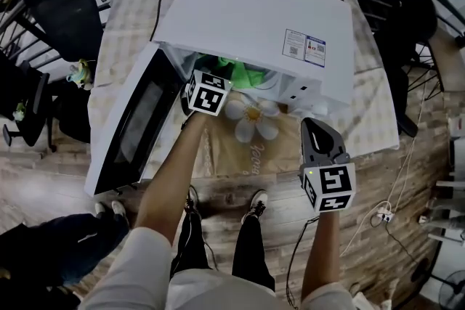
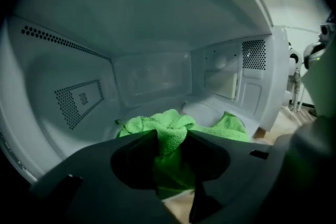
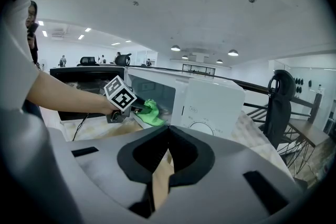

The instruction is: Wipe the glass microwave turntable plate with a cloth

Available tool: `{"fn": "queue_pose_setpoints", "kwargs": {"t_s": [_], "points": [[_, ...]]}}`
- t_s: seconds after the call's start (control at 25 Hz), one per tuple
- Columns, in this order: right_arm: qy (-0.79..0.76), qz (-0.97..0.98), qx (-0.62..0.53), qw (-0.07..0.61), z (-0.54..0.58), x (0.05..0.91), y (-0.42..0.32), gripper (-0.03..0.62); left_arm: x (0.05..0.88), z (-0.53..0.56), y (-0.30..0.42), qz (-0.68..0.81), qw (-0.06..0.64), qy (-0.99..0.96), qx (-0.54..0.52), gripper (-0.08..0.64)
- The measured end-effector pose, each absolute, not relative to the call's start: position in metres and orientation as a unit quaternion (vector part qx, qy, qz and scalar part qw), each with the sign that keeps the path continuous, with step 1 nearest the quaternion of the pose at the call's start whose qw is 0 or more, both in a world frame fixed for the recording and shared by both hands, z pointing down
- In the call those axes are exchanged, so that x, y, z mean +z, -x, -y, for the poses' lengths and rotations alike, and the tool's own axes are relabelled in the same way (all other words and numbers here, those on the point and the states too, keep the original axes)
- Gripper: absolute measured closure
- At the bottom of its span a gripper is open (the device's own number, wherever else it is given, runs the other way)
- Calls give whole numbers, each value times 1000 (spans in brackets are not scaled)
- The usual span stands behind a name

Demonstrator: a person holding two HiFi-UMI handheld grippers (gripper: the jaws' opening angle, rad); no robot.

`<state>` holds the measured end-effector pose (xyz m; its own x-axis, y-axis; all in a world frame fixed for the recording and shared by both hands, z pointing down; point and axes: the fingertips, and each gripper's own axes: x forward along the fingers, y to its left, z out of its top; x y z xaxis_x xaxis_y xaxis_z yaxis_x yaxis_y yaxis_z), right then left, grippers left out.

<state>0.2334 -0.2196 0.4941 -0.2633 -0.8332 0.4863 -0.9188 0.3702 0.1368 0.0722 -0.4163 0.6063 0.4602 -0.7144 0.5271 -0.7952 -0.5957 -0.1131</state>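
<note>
A white microwave [image 1: 247, 18] stands on the table with its door [image 1: 131, 127] swung open to the left. My left gripper [image 1: 227, 76] is at the mouth of the cavity, shut on a bright green cloth [image 1: 243, 72]. In the left gripper view the cloth [image 2: 228, 126] bunches between the jaws and spreads over the cavity floor [image 2: 207, 107]. I cannot make out the glass turntable plate under it. My right gripper [image 1: 314, 125] hovers in front of the microwave's control panel [image 3: 210, 105], jaws shut and empty. From there I see the left gripper [image 3: 137, 108] and the cloth [image 3: 153, 113].
A beige tablecloth with a daisy print [image 1: 251, 116] covers the table. A black office chair [image 1: 62, 11] stands at the far left, dark railings curve behind the table. A power strip [image 1: 381, 214] lies on the wooden floor to the right. Someone in dark clothes [image 1: 43, 250] is at lower left.
</note>
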Motion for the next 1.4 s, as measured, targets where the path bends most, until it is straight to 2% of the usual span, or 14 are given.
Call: {"fn": "queue_pose_setpoints", "kwargs": {"t_s": [0.48, 0.72, 0.88, 1.04, 1.2, 1.4], "points": [[-581, 774, 90, 236, 218, 494, -248, 577, 607, 372, -157, 356, 48, -884, 299, 405], [-582, 772, 91, 239, 218, 494, -250, 577, 601, 359, -191, 318, 62, -906, 274, 405], [-583, 772, 89, 238, 221, 492, -252, 577, 588, 374, -167, 352, 51, -903, 240, 402], [-583, 772, 89, 239, 222, 494, -251, 577, 573, 420, -100, 466, 41, -857, 217, 400], [-580, 774, 91, 238, 226, 499, -245, 577, 583, 448, -60, 515, 52, -817, 253, 399], [-573, 779, 90, 238, 228, 499, -235, 577, 602, 451, -52, 509, 76, -809, 283, 399]]}}
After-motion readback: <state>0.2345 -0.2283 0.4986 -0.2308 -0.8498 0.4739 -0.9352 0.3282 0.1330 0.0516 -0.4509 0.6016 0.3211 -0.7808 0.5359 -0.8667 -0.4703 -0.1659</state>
